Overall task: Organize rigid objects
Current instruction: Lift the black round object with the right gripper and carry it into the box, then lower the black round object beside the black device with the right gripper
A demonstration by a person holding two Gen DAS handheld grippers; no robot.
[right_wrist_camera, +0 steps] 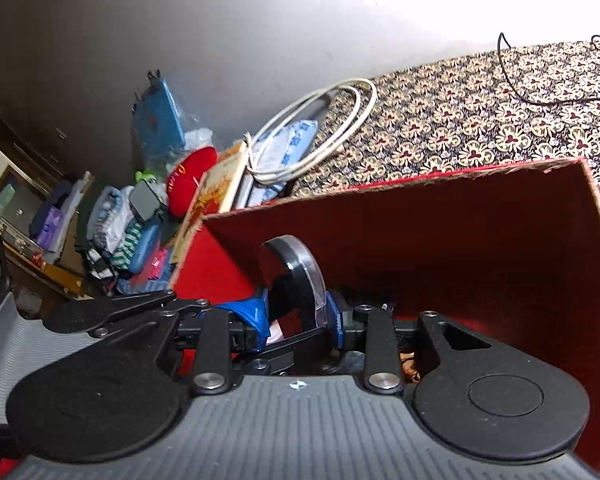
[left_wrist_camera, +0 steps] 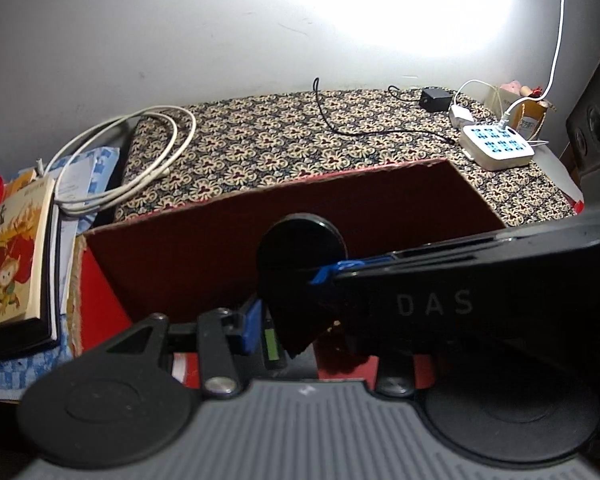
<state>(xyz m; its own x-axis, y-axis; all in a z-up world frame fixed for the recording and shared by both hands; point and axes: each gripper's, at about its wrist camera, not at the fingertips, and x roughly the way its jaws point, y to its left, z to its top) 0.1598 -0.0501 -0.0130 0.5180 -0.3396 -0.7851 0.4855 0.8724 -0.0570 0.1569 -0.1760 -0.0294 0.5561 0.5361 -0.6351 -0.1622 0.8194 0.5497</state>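
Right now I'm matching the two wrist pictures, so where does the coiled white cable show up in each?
Left wrist view: the coiled white cable lies at the left, on the patterned cloth's edge, behind the red box.
Right wrist view: the cable sits above centre, left of the cloth, beyond the box.
Shared landmark: the red box's back wall.

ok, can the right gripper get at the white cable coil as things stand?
Probably not. The right gripper is shut on the black disc over the red box, so it is occupied. The white cable coil lies uncovered beyond the box.
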